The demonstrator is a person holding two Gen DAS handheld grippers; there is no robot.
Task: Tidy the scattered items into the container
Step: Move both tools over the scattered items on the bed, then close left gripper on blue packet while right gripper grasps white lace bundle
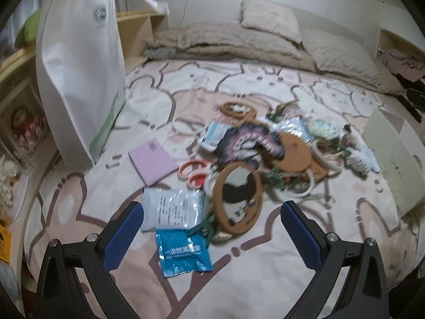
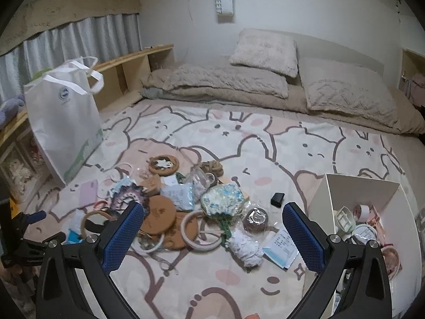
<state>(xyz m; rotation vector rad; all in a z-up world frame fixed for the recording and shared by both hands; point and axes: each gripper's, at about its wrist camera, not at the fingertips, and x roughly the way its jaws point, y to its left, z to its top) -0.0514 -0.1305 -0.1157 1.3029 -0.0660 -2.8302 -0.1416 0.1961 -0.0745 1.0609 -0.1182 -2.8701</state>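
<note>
A pile of craft items lies on the bunny-print bed sheet [image 2: 239,138]: cork discs [image 2: 159,215], white rings [image 2: 198,230], a blue-white crocheted fan [image 2: 221,199], a small black box [image 2: 277,199], and packets. In the left wrist view I see an oval cork frame [image 1: 237,196], a white packet [image 1: 172,208], a blue packet [image 1: 183,252], orange scissors [image 1: 194,172] and a lilac notepad [image 1: 152,160]. The white box container [image 2: 358,194] stands at the right and holds several items; it also shows in the left wrist view [image 1: 393,159]. My left gripper [image 1: 212,236] is open above the packets. My right gripper [image 2: 212,236] is open above the pile.
A white tote bag [image 1: 79,71] stands on the bed's left side, also in the right wrist view [image 2: 63,122]. Beige pillows [image 2: 265,50] and a folded blanket [image 2: 225,79] lie at the head. A wooden shelf [image 2: 132,66] runs along the left.
</note>
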